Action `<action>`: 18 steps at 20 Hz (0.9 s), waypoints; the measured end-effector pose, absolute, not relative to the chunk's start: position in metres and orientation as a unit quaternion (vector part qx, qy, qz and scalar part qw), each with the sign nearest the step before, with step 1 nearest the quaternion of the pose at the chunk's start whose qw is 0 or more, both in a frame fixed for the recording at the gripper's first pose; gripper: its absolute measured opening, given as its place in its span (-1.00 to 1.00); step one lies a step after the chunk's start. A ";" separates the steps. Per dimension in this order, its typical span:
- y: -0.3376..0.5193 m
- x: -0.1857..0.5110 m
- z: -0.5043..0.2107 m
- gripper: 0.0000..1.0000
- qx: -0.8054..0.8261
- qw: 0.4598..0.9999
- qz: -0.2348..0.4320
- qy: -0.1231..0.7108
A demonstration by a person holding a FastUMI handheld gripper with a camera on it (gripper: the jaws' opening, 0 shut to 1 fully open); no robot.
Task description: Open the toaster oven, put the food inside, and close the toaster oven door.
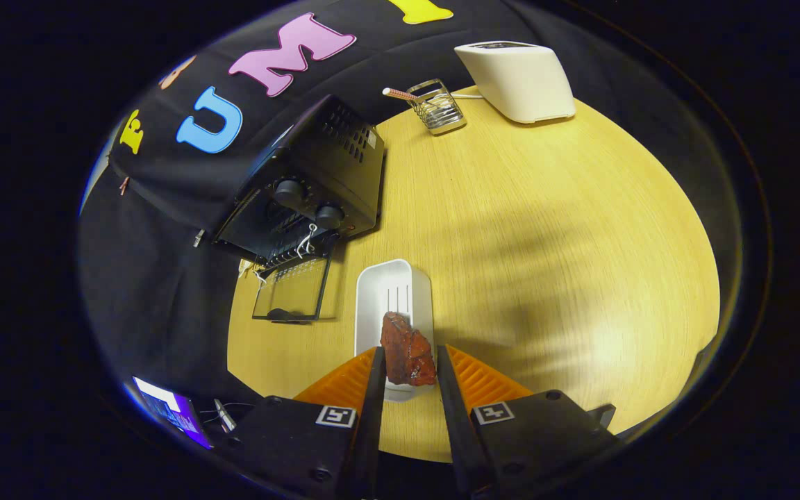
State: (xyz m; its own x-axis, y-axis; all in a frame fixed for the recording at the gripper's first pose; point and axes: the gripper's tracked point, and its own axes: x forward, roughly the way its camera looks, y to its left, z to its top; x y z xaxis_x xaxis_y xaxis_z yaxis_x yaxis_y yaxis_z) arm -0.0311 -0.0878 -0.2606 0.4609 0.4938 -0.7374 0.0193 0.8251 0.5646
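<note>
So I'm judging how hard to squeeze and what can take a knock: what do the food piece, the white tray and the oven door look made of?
Food piece, between the gripper fingers: dark red, lumpy, glossy, likely meat or a replica. White tray: smooth matte, rounded corners, probably plastic. Oven door, folded open: see-through pane in a dark frame, probably glass and metal.

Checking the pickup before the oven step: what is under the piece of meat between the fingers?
The reddish-brown meat sits between the gripper fingers, which flank it closely. Below it is the white tray, on the wooden table. The tray floor directly under it is hidden.
</note>
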 end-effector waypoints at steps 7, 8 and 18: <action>-0.086 -0.030 -0.256 -0.66 0.277 0.803 0.163 0.502; -0.087 -0.029 -0.254 -0.70 0.274 0.805 0.165 0.500; -0.105 -0.024 -0.193 -0.70 0.298 0.830 0.127 0.455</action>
State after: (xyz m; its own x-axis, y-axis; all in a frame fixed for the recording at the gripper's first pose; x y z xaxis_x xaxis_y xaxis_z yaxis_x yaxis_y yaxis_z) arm -0.0242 -0.1055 -0.1931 0.5542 0.4823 -0.6784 0.0598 0.7898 0.6104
